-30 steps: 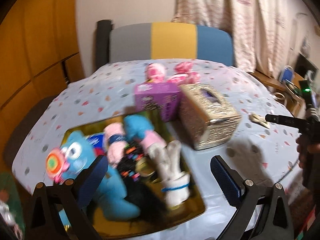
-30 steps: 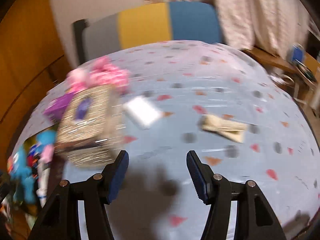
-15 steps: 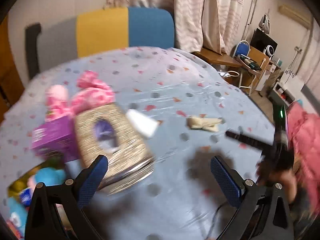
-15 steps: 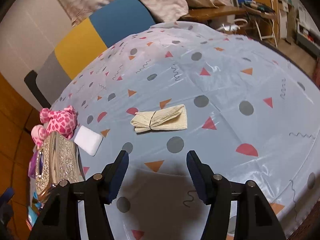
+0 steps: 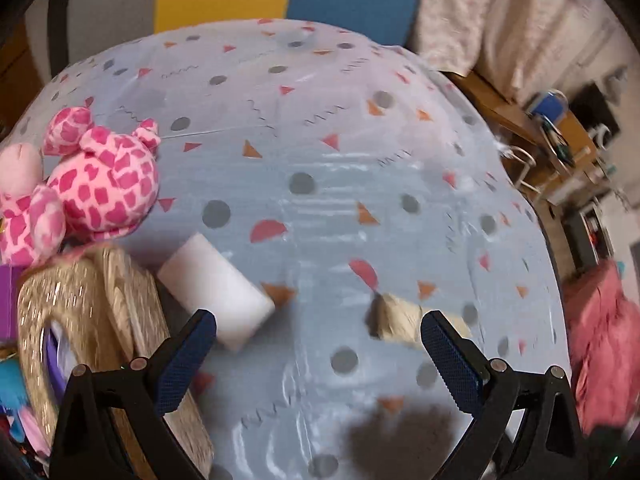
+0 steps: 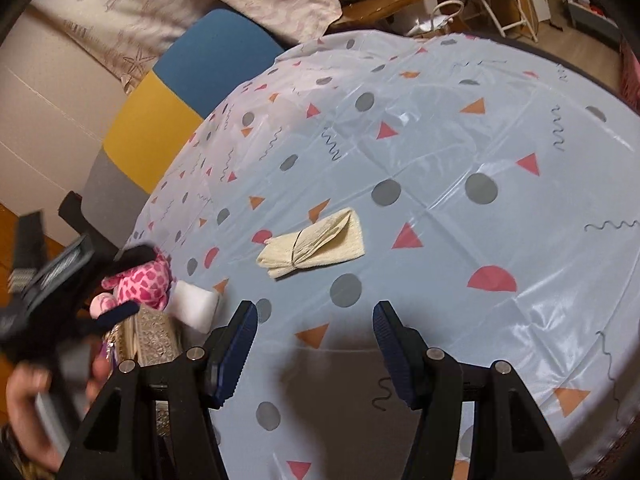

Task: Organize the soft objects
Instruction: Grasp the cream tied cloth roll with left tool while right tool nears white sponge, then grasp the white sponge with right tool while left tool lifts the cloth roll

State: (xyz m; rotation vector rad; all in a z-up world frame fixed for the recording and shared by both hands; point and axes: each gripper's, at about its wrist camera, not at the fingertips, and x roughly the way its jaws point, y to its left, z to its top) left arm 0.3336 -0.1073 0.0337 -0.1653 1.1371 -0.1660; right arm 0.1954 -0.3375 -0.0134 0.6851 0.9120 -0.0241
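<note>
The right gripper hung above the dotted tablecloth with its jaws wide apart and nothing between them. The folded cream cloth lay flat on the table a little ahead of it, well apart from the other things. A thin band seemed to pinch the cloth near one end, so the folds spread like a fan toward the other end.

The left gripper was also wide and empty. The white sponge block lay just in front of its left finger, and it appeared to touch the glittery gold box, though the blur there made the contact hard to judge. The pink spotted plush sat behind the box.

The cloth looked very light and limp. It would probably sag or unfold if it was taken at the loose fanned end, and the shiny plastic cover might let it slide under a push. The best hold seemed to be across the banded part, where the layers are thick and tied together. The sponge should compress easily, so a grip across its short sides seemed enough.
</note>
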